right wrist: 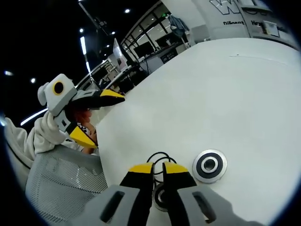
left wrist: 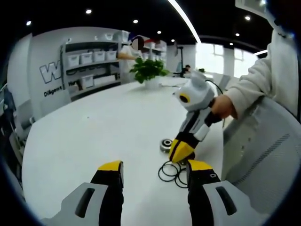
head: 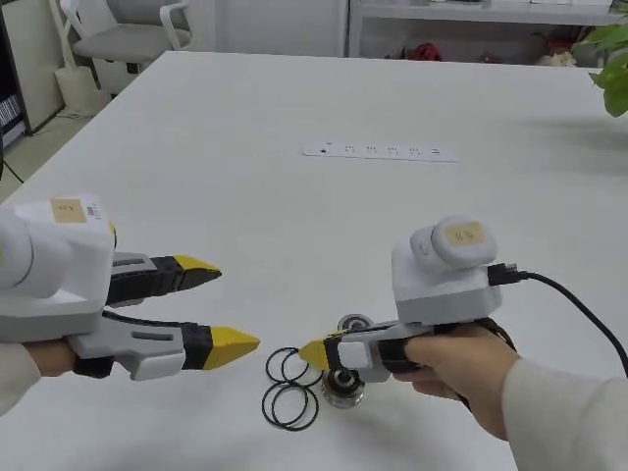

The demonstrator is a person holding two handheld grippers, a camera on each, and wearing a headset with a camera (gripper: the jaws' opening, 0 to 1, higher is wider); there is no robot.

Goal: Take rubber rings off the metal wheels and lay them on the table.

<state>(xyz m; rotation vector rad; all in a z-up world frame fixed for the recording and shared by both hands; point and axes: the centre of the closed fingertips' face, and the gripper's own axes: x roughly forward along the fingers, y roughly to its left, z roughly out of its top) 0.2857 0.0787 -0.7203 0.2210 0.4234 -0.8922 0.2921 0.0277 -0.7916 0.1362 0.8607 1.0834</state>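
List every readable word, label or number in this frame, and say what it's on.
"W": big letter on the wall; what follows is not readable.
"Diligent": smaller line below it; later words blurred.
Tan sticker on the left gripper: too small to read.
Tan sticker on the right gripper: too small to read.
Power strip markings: too small to read.
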